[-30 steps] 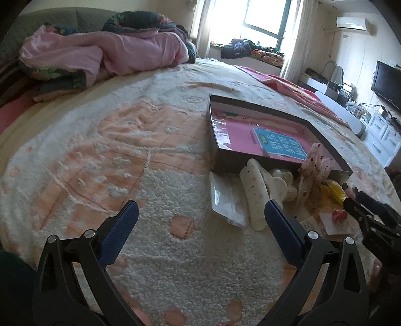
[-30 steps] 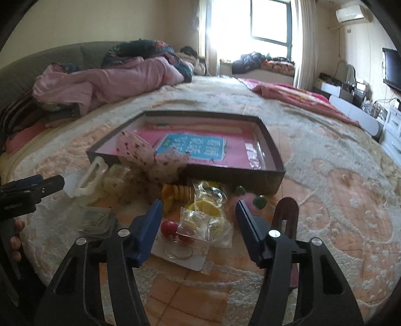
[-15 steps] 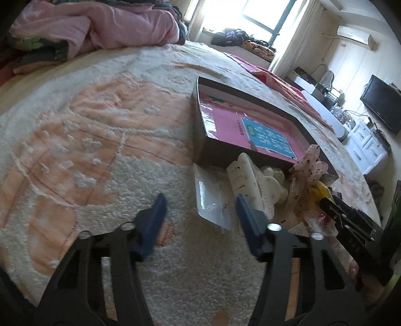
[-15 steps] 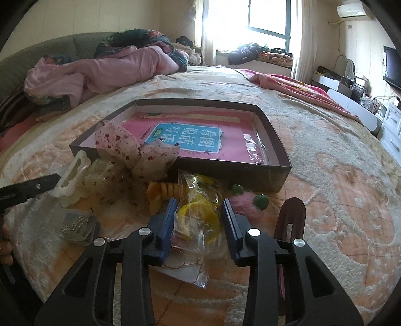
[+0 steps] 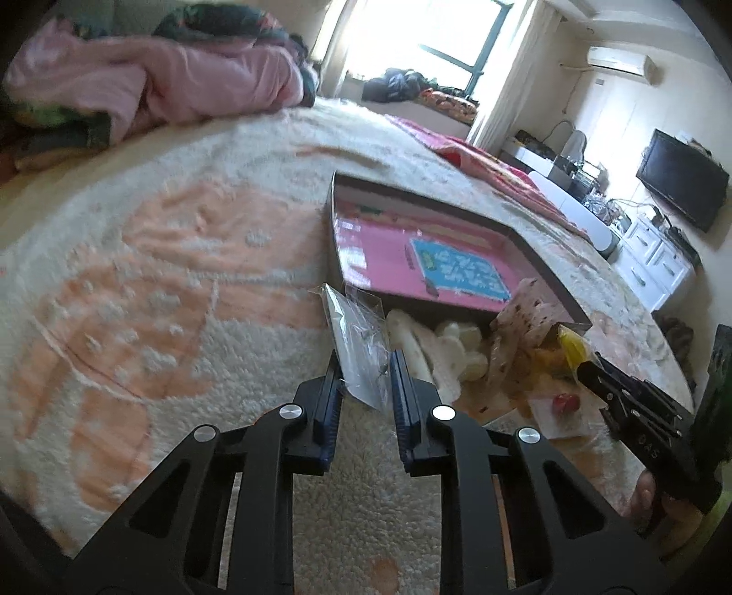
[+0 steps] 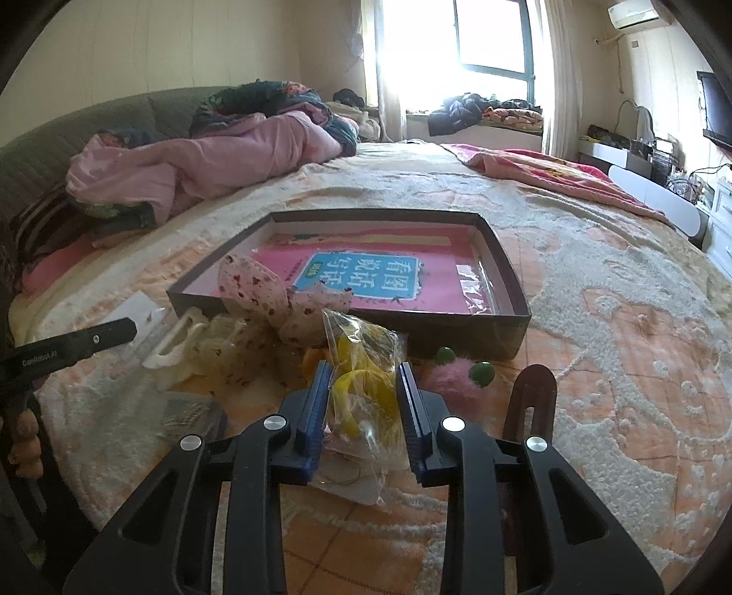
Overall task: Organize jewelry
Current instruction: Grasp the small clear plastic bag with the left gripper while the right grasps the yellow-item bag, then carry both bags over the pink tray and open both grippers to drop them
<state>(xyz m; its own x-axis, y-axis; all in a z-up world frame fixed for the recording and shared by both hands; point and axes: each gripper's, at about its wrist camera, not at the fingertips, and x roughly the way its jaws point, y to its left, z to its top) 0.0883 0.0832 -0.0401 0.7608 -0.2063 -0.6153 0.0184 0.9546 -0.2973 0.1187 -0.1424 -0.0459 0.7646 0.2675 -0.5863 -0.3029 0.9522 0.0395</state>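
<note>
Clear bag (image 5: 359, 341) stands between the closing jaws of the left gripper (image 5: 363, 366), both pads against it, lifted off the blanket (image 5: 183, 283). Right gripper (image 6: 361, 380) is closing on a bag of yellow rings (image 6: 363, 366), gripped. Ahead of both lies the box (image 6: 498, 261); a clip (image 6: 530, 389) sits just right.

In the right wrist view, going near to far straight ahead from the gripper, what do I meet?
Right gripper, jaws closing around the clear bag of yellow rings → dark tray → blue-labelled pink book → window.
</note>
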